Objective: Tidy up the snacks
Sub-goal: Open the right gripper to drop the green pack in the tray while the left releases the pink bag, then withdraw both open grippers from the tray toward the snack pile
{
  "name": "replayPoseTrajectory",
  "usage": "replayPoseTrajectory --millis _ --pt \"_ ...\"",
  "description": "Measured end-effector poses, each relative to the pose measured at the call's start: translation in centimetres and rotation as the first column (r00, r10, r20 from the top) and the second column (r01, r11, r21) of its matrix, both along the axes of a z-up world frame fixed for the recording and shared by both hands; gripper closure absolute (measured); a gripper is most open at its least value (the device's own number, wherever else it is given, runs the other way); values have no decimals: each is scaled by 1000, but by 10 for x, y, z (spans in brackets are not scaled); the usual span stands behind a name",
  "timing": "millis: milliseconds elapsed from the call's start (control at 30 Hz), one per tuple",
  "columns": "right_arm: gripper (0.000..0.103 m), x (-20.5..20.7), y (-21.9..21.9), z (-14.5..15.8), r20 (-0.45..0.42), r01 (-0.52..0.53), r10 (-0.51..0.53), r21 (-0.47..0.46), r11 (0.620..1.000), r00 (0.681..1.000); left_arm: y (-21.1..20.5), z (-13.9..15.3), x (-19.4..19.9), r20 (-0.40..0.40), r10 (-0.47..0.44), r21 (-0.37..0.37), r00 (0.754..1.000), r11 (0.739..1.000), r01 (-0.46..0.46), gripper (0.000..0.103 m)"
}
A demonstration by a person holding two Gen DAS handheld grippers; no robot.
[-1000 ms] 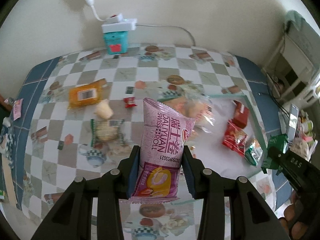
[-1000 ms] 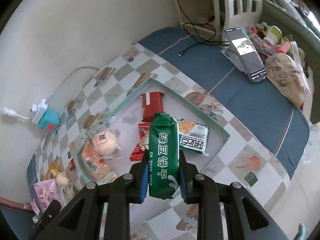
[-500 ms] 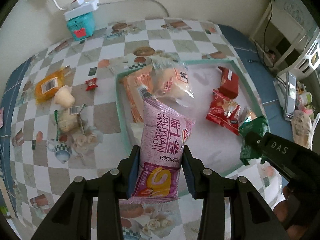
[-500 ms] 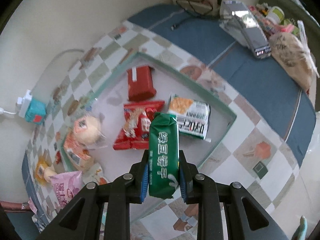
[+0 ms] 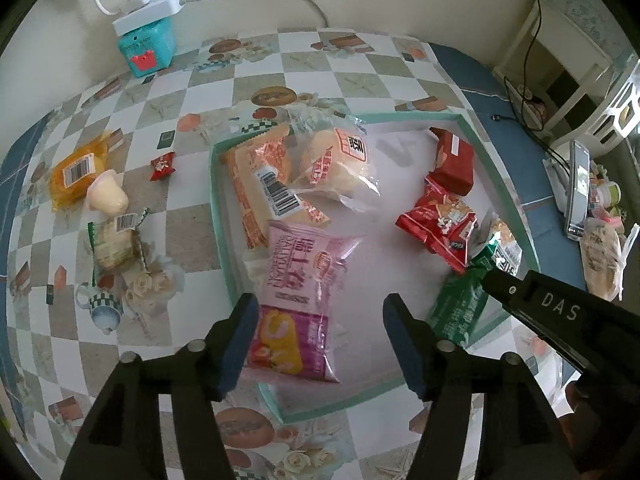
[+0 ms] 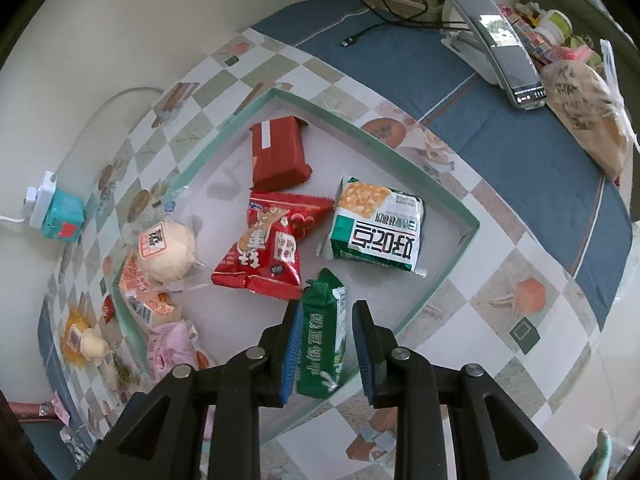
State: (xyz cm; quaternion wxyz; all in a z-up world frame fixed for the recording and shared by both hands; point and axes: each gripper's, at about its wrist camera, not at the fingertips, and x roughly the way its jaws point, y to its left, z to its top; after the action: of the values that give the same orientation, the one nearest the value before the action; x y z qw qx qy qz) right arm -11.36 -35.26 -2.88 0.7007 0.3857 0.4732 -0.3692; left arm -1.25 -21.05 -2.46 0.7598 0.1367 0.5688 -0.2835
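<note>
A white tray with a green rim (image 5: 218,216) lies on the checked tablecloth and holds several snacks. My left gripper (image 5: 320,304) hovers over the tray's near left corner with its jaws opening. The pink Swiss roll packet (image 5: 300,280) lies flat on the tray floor below them, clear of both pads. My right gripper (image 6: 329,306) stands over the tray's near edge, and its jaws are opening too. The green cookie packet (image 6: 322,340) is still between them. It leans on the left pad, and a gap shows at the right pad.
In the tray lie a bun (image 6: 166,252), orange packets (image 5: 256,184), two red packets (image 6: 268,248) and a white-green packet (image 6: 376,228). Left of the tray are an orange packet (image 5: 74,176), a jelly cup (image 5: 106,196), a wafer packet (image 5: 114,240) and a red candy (image 5: 162,166). A phone on its stand (image 6: 504,40) is at the far right.
Both grippers sank toward the tray. The left jaws spread and the pink packet dropped flat onto the tray floor. The right jaws eased off the green packet, which slid lower.
</note>
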Motion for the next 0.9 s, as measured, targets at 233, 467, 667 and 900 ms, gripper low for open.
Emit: replayPoseTrajectory --millis 233,467,667,900 --pt "45 -1 0 3 0 1 -1 -4 1000 1000 15 5 13 -5 73 3 997 997 -73 23" --pt "20 4 4 3 15 -13 14 -17 1000 1000 50 10 38 -24 227 -12 973 974 -228 14" --pt "7 9 12 6 27 -45 46 -33 998 999 87 10 60 -71 382 -30 922 923 -385 9" --pt "0 25 33 10 28 -114 116 -62 992 993 140 10 84 -100 548 -28 830 833 -553 8"
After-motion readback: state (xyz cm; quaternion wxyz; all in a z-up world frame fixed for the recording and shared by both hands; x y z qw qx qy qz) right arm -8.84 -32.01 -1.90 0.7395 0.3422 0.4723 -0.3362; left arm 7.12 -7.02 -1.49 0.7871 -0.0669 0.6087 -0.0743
